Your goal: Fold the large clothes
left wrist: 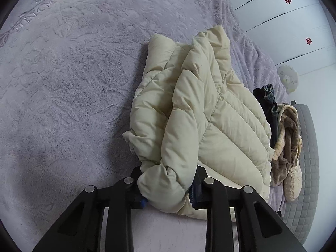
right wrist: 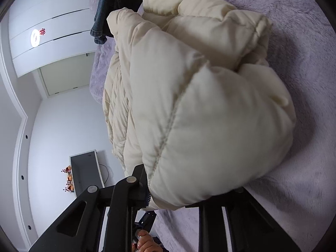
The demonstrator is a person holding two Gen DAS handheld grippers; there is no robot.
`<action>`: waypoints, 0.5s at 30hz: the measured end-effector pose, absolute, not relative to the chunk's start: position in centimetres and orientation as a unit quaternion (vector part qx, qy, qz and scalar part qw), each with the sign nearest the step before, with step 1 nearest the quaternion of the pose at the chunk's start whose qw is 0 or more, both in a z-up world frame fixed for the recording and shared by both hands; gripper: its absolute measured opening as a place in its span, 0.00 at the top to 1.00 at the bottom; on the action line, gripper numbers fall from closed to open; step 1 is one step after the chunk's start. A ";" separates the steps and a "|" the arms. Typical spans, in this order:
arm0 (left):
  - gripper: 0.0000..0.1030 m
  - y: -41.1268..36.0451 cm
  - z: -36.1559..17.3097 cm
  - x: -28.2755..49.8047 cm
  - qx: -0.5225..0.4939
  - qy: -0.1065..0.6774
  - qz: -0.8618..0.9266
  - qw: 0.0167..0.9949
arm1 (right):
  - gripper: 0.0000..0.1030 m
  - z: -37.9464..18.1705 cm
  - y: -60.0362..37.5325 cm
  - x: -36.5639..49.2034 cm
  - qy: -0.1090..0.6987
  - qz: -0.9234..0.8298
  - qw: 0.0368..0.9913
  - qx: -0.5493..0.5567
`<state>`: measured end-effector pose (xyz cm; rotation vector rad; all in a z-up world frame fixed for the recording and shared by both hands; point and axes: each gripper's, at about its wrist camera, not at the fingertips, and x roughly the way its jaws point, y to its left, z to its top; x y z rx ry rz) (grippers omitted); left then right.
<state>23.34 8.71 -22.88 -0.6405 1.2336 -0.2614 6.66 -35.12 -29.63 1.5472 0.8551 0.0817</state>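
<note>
- Lilac plush blanket (left wrist: pixel 63 84) covers the bed, with white cupboard doors (left wrist: pixel 294 21) beyond its far right edge.
- Cream puffer jacket (left wrist: pixel 199 109) lies bundled on the blanket, and a heap of other clothes (left wrist: pixel 283 136) sits just to its right.
- Left gripper (left wrist: pixel 168 185) has its fingers pinched on a near puffy corner of the jacket.
- Right gripper (right wrist: pixel 174 191) is clamped on another padded fold, which bulges over and hides its right finger.
- A hand (right wrist: pixel 145 241) shows below.

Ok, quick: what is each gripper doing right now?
Left gripper: shut on the cream puffer jacket.
Right gripper: shut on the same jacket.
</note>
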 end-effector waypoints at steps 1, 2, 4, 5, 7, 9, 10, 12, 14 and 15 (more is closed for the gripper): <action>0.71 8.9 -22.6 23.1 -0.293 0.566 -0.122 0.760 | 0.79 -29.6 -35.1 6.4 0.374 0.036 0.633 0.677; 0.71 9.0 -22.4 22.9 -0.293 0.566 -0.124 0.760 | 0.79 -29.5 -35.1 6.2 0.374 0.037 0.633 0.676; 0.71 9.3 -21.9 22.5 -0.289 0.568 -0.129 0.760 | 0.79 -29.3 -35.1 6.0 0.377 0.037 0.634 0.675; 0.71 9.4 -21.8 22.2 -0.285 0.569 -0.131 0.760 | 0.79 -29.2 -35.1 5.8 0.378 0.037 0.633 0.674; 0.71 10.0 -21.5 21.1 -0.275 0.574 -0.136 0.759 | 0.79 -29.2 -35.2 5.9 0.383 0.035 0.631 0.674; 0.71 10.4 -21.3 19.9 -0.264 0.580 -0.139 0.758 | 0.79 -29.0 -35.2 5.3 0.388 0.034 0.629 0.673; 0.71 10.6 -21.3 19.3 -0.260 0.584 -0.139 0.756 | 0.79 -28.9 -35.2 5.0 0.392 0.034 0.629 0.671; 0.71 11.0 -21.2 18.1 -0.253 0.591 -0.138 0.753 | 0.79 -28.8 -35.0 4.1 0.399 0.032 0.628 0.668; 0.71 11.4 -21.1 16.8 -0.244 0.597 -0.138 0.752 | 0.79 -28.5 -34.9 3.2 0.405 0.030 0.625 0.666; 0.70 11.6 -21.1 16.2 -0.238 0.601 -0.138 0.750 | 0.79 -28.4 -34.8 2.8 0.408 0.029 0.624 0.666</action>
